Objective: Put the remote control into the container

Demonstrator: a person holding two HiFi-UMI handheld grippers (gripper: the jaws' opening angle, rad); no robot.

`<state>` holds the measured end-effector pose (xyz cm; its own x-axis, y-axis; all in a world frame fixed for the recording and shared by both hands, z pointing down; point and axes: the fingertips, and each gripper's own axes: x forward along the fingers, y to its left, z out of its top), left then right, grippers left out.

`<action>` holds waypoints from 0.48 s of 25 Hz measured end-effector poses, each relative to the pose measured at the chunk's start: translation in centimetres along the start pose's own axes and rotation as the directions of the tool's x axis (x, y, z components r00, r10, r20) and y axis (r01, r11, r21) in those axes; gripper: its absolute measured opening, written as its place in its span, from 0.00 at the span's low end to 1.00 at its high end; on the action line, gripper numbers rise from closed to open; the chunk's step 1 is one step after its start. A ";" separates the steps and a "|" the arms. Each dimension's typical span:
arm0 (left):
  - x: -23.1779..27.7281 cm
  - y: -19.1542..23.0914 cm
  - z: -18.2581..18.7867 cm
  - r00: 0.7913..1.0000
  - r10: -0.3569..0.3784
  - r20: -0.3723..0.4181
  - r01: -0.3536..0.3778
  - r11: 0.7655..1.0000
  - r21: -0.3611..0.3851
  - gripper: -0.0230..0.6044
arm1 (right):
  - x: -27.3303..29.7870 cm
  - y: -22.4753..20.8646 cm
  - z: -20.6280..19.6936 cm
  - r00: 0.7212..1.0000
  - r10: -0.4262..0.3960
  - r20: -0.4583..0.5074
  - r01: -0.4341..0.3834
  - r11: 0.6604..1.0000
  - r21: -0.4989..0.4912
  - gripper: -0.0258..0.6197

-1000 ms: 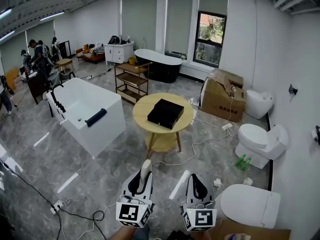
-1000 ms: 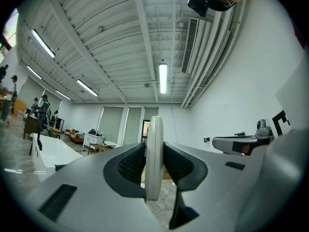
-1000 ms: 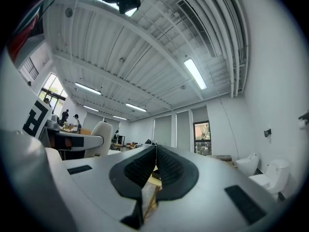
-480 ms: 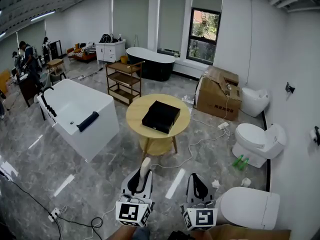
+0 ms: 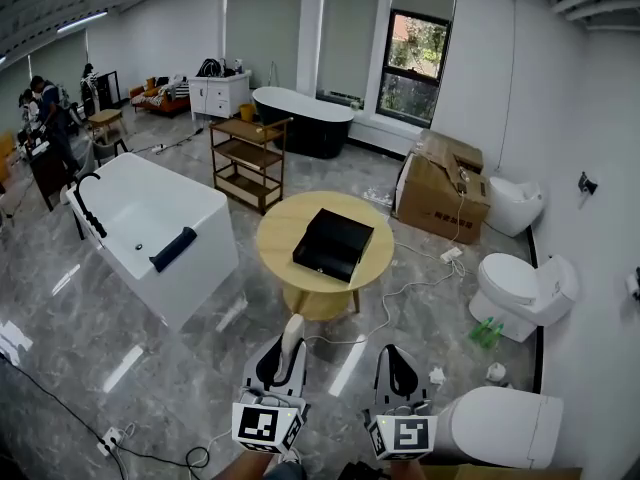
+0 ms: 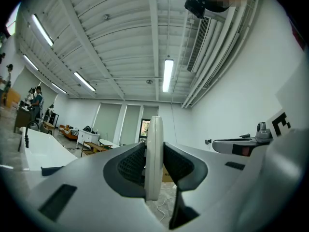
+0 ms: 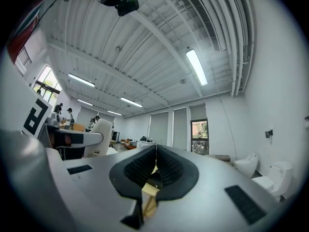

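Note:
The black open container (image 5: pixel 333 243) lies on a round wooden table (image 5: pixel 283 230) in the middle of the room, well ahead of both grippers. My left gripper (image 5: pixel 282 360) is held low in front of me, shut on a white remote control (image 5: pixel 291 330) that sticks up out of its jaws. In the left gripper view the remote control (image 6: pixel 154 129) stands edge-on between the ribbed pads of that gripper (image 6: pixel 154 163). My right gripper (image 5: pixel 396 366) hangs beside it on the right. Its pads (image 7: pixel 169 170) are pressed together with nothing between them, so this gripper (image 7: pixel 156 153) is shut.
A white bathtub (image 5: pixel 150 223) stands left of the table, with a wooden shelf trolley (image 5: pixel 248 158) and a black tub (image 5: pixel 300 123) behind. A cardboard box (image 5: pixel 445 183) and toilets (image 5: pixel 525 288) (image 5: pixel 500 423) line the right wall. A cable (image 5: pixel 400 293) trails across the floor. People stand far left.
The head view has shifted a little, so the table with the container sits slightly lower and nearer in the frame. Both grippers keep the same pose, and the left one still holds the remote.

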<state>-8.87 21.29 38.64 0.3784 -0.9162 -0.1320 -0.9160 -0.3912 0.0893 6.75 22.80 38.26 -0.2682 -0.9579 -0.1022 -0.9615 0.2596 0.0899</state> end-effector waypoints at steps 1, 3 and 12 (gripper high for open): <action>0.7 0.8 -0.1 1.000 -0.002 0.001 0.002 1.000 -0.003 0.22 | 1.0 0.2 -0.1 1.000 -0.005 0.001 0.005 1.000 -0.001 0.07; 1.9 2.3 -0.1 1.000 -0.009 0.004 0.009 1.000 -0.007 0.22 | 2.8 0.5 -0.2 1.000 -0.016 0.004 0.016 1.000 -0.005 0.07; 5.6 7.1 -0.1 0.998 -0.057 0.011 0.057 0.998 -0.025 0.22 | 8.2 1.7 0.3 0.998 -0.062 0.025 0.063 0.997 -0.036 0.07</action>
<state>-13.24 13.40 38.61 0.4282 -0.8915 -0.1479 -0.8893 -0.4447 0.1064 2.86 15.42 37.27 -0.2096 -0.9687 -0.1327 -0.9737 0.1945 0.1187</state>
